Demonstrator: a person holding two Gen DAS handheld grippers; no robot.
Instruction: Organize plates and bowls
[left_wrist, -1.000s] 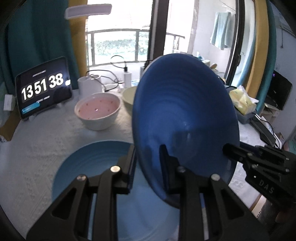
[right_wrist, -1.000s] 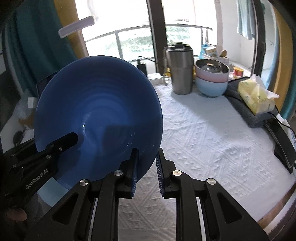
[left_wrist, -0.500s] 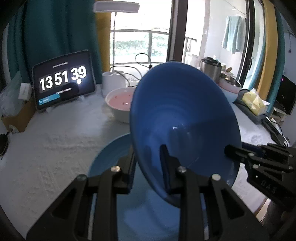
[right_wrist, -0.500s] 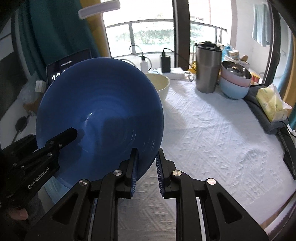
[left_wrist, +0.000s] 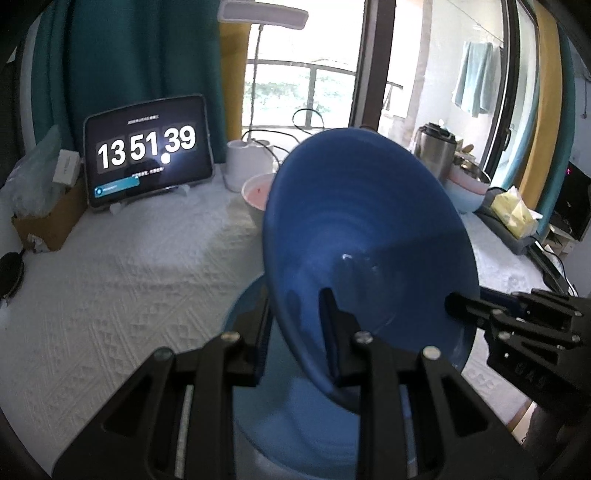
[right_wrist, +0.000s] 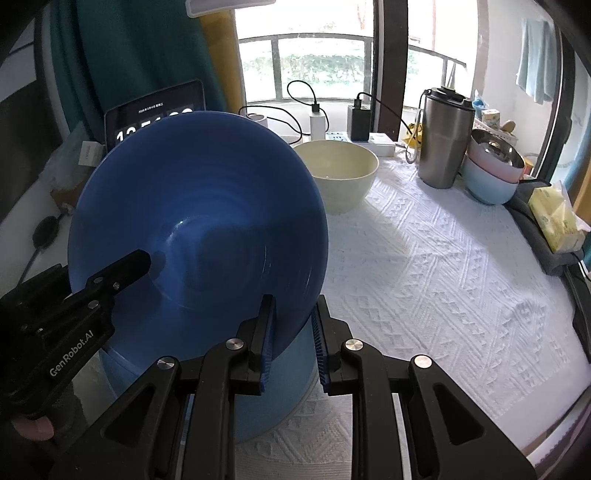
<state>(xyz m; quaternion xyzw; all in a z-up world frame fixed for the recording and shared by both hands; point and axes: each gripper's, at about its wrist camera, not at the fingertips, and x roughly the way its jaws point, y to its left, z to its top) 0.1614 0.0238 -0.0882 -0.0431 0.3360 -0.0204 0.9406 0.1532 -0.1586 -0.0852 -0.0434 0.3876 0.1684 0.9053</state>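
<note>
Plate (left_wrist: 369, 236), dark blue, is held tilted on edge in the air above a light blue plate (left_wrist: 295, 424) lying flat on the white tablecloth (right_wrist: 443, 277). Left gripper (left_wrist: 295, 332) pinches its near left rim, one finger inside the dish and one behind it. Right gripper (right_wrist: 291, 332) clamps the near right rim the same way, fingers narrow around the edge. Farther back stand a cream bowl (right_wrist: 338, 173) and a pink bowl (left_wrist: 256, 190), then a steel jug (right_wrist: 445, 140) with stacked bowls (right_wrist: 491, 173) to its right. At the far left a tablet (left_wrist: 147, 151) shows a clock.
</note>
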